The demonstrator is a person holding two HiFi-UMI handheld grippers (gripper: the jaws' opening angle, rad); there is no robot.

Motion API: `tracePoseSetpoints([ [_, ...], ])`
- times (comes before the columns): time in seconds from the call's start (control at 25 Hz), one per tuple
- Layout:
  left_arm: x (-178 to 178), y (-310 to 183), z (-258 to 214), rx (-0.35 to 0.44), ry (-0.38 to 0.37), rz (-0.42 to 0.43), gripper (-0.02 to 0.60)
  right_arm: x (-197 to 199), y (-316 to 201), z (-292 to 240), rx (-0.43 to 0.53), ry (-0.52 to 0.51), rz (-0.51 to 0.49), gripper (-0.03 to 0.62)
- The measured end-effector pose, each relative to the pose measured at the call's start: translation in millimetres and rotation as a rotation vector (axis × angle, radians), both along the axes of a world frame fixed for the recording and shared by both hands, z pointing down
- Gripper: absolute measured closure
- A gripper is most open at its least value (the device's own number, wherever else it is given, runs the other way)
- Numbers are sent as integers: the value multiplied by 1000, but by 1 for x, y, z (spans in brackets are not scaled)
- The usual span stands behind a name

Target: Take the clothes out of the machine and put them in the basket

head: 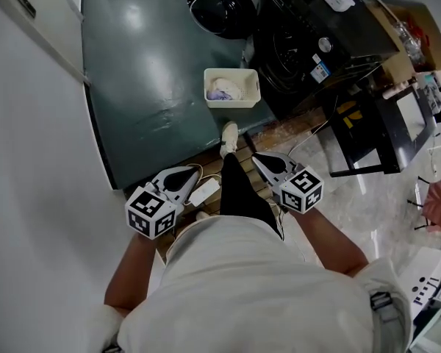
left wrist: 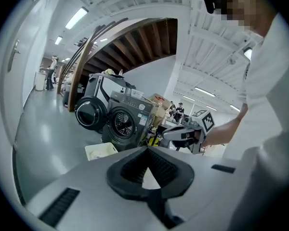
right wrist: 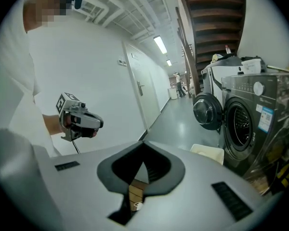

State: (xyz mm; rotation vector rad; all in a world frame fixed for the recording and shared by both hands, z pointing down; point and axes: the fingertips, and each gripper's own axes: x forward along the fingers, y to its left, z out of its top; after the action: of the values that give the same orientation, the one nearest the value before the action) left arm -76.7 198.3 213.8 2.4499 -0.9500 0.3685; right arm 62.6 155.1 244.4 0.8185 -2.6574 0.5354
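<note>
A white basket (head: 231, 103) stands on the dark green floor in front of the black washing machine (head: 309, 46), with pale clothes (head: 224, 89) lying in it. The machine's round door (head: 220, 6) hangs open. My left gripper (head: 182, 175) and right gripper (head: 268, 164) are held close to the person's body, well back from the basket. Both are shut with nothing between the jaws. The left gripper view shows its gripper (left wrist: 147, 149), the basket (left wrist: 101, 150), the machine (left wrist: 127, 121) and the right gripper (left wrist: 188, 134). In the right gripper view its gripper (right wrist: 143, 143) points past the basket (right wrist: 208, 153).
A white wall with a door (head: 37, 20) runs along the left. A black metal frame (head: 360, 138) and a cardboard box (head: 419, 28) stand right of the machine. A white power strip (head: 204, 191) lies on the wooden strip by the person's feet.
</note>
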Motion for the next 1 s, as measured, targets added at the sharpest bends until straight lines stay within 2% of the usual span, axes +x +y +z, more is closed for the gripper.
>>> tracePoseSetpoints([
  [0.4, 12, 12, -14, 51, 20, 16, 583, 1, 27, -20, 28, -17, -3, 589],
  [1.0, -9, 26, -4, 28, 35, -42, 583, -24, 33, -31, 54, -33, -53, 589],
])
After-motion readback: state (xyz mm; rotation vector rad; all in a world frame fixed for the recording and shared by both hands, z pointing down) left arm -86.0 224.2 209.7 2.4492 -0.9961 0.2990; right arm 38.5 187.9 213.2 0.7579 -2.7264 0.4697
